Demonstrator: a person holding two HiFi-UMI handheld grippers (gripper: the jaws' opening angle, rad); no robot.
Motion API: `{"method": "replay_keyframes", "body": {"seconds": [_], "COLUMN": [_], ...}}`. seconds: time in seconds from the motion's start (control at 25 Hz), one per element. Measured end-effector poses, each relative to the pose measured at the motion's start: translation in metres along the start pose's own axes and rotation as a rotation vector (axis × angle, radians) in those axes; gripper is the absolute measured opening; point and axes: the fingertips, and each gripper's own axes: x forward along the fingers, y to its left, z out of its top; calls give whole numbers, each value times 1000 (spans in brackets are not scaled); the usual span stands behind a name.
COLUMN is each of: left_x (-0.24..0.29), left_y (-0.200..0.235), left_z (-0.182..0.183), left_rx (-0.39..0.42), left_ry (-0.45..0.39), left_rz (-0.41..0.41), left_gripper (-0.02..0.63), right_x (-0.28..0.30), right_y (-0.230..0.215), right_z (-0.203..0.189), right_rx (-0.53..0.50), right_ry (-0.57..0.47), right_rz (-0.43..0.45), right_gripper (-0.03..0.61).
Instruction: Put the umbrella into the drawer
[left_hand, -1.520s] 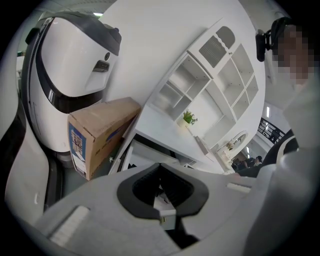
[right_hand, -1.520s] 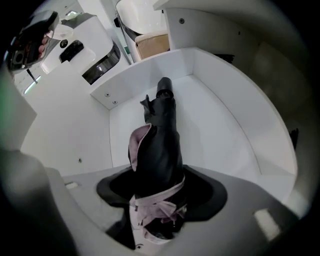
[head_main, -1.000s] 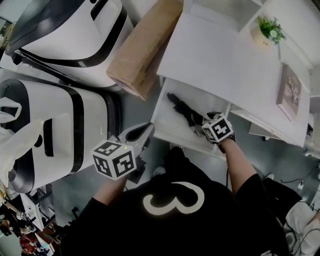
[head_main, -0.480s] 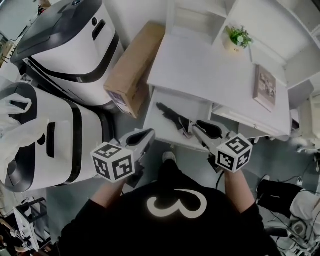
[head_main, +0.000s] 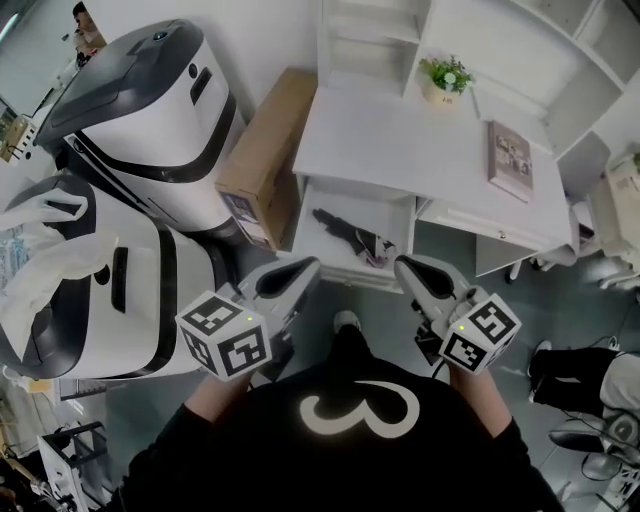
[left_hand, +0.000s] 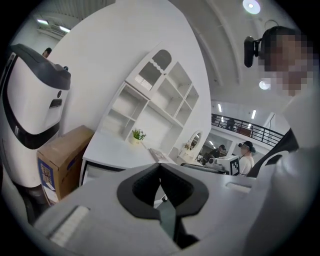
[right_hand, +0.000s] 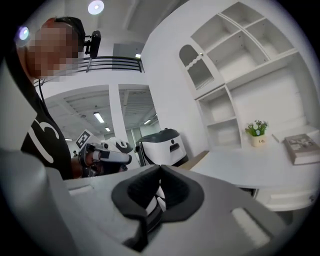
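Left gripper (head_main: 300, 268): jaws together, nothing between them. Right gripper (head_main: 405, 268): jaws together, likewise empty. Both hang short of the front edge of the open drawer (head_main: 392, 212), touching nothing.

The umbrella (head_main: 345, 232) lies inside the drawer, running from its left rear toward the middle of the front edge, under the front edge of the desk (head_main: 400, 140).

Judgement: placement looks done and shutting the drawer remains. I should press at the middle of the front edge and push straight. The umbrella end beside that edge may catch.
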Motion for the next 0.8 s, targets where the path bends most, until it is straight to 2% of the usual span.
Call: {"method": "replay_keyframes", "body": {"seconds": [0.24,0.8], "left_x": [-7,-8], "left_y": [-21,-21], "left_z": [-6,-14], "left_rx": [52,46], "left_ry": [1,18], "left_rz": [-20,4], "left_gripper": [9,9], "right_x": [-13,-13], "right_y": [20,11], "right_z": [-2,-14], "right_rx": [-16,12], "right_ry": [-2,27], "right_rz": [24,15], "right_gripper": [3,3]}}
